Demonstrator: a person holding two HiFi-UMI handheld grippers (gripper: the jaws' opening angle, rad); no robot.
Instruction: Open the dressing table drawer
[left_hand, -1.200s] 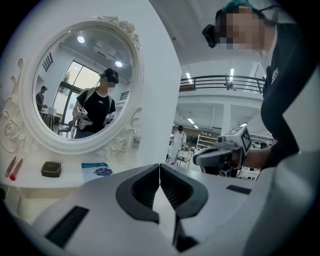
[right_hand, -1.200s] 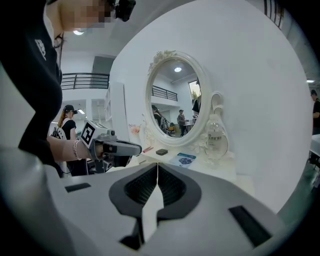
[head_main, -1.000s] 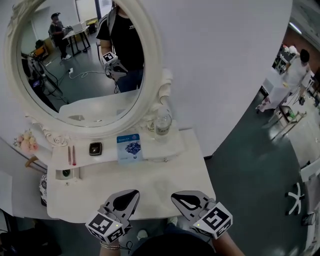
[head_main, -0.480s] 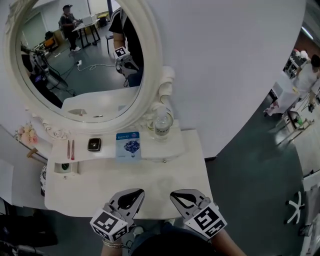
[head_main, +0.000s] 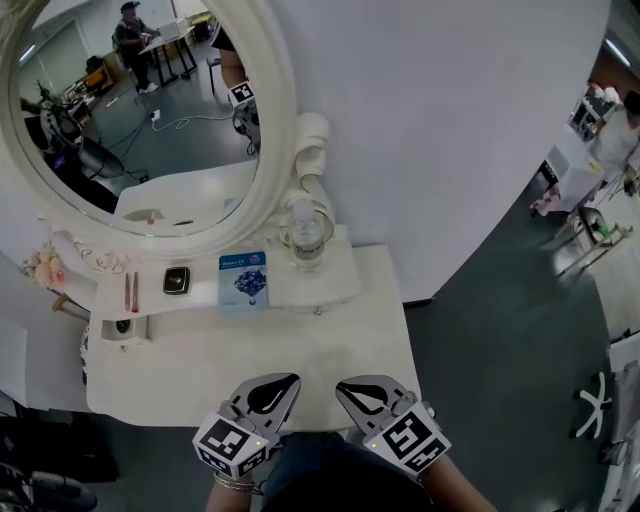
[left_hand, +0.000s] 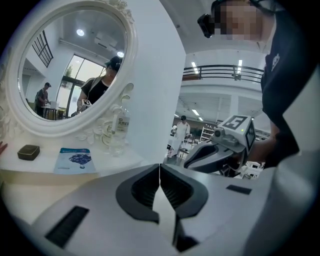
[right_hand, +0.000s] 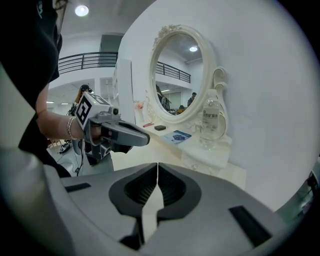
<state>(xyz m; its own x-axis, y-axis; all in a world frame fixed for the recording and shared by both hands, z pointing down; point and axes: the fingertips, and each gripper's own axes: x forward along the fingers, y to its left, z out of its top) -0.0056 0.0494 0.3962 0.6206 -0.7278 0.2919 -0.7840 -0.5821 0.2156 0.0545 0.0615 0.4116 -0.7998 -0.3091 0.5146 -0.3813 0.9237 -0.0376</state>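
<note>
Dressing table (head_main: 330, 350) stands against white wall (head_main: 450, 120).

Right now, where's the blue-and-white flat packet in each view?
Head view: blue-and-white flat packet, left of centre.
Left gripper view: lower left.
Right gripper view: just right of centre.
Shared landmark: clear plastic bottle, to the packet's right in all three.

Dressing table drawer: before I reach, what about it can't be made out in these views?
- Front below the white dressing table top: in the head view it is hidden by the top's edge, the grey left gripper and the grey right gripper.
- Small knob on the raised shelf: too small in the head view. No drawer seams are readable in the right gripper view either.
- Left gripper view: its own jaws cover the table's near edge.
</note>
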